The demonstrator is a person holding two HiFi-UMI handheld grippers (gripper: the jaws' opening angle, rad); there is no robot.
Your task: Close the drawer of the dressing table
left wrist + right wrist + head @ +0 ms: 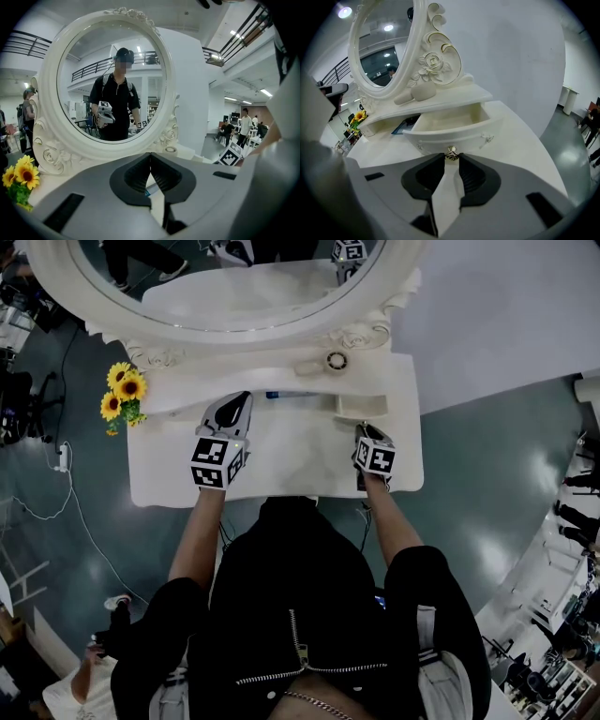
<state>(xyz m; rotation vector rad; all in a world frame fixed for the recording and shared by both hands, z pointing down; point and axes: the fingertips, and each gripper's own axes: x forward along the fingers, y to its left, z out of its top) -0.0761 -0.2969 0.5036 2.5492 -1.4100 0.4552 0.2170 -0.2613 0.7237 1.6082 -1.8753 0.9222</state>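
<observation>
The white dressing table (281,460) has a small drawer (454,123) standing pulled out under its upper shelf, empty inside. In the head view the drawer (361,406) is at the right, just beyond my right gripper (367,431). My right gripper (451,158) points down at the drawer front and its jaw tips close on the small metal knob (451,152). My left gripper (237,401) rests over the tabletop left of centre. In the left gripper view my left gripper (150,155) has its tips touching, with nothing between them.
An oval mirror (244,287) in a carved white frame rises at the back of the table. Yellow sunflowers (122,390) hang off the left end. A small round ring-like item (337,360) sits on the shelf. A blue flat thing (401,126) lies under the shelf, left of the drawer.
</observation>
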